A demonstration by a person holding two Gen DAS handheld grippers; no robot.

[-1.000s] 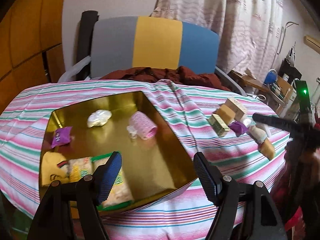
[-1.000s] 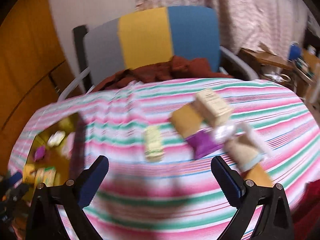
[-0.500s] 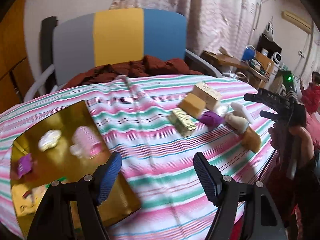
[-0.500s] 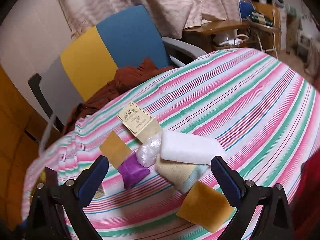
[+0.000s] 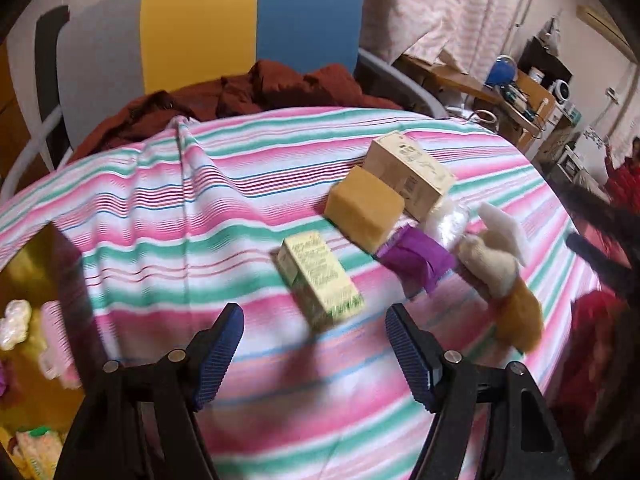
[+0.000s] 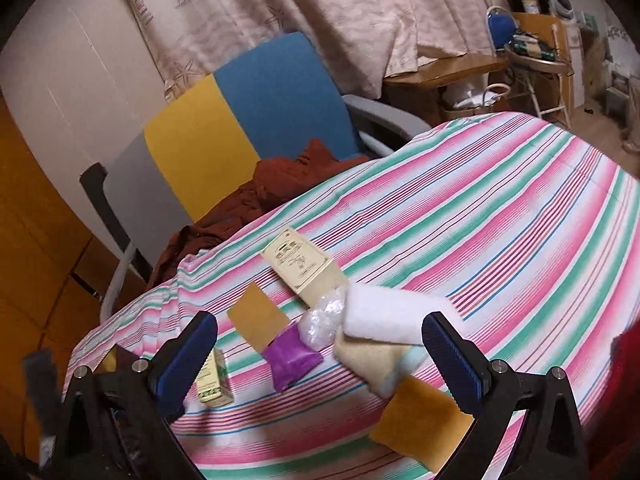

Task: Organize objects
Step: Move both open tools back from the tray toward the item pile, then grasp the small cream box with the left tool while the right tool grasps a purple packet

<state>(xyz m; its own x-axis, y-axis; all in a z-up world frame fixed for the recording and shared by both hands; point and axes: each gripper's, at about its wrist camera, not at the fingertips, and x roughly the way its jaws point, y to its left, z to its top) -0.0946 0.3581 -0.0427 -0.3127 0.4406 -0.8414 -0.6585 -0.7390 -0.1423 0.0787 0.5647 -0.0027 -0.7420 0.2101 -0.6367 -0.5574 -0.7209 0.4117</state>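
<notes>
- a cluster of items is lying on the tablecloth (image 5: 168,200), right of the tray (image 5: 36,264) (seen from the left wrist).
- the small carton (image 5: 320,284) is sitting nearest, before the sponge (image 5: 362,206).
- the box (image 5: 408,172) is lying behind the sponge, touching it.
- the chair (image 5: 200,28) is standing behind the table.

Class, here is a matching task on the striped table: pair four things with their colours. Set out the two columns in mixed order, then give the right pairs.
Things:
1. small packet
2. long foam block
3. small carton
4. chair back's middle panel

Colours:
A. white
B. yellow
C. purple
D. pale green and cream

Pairs: 1-C, 2-A, 3-D, 4-B
</notes>
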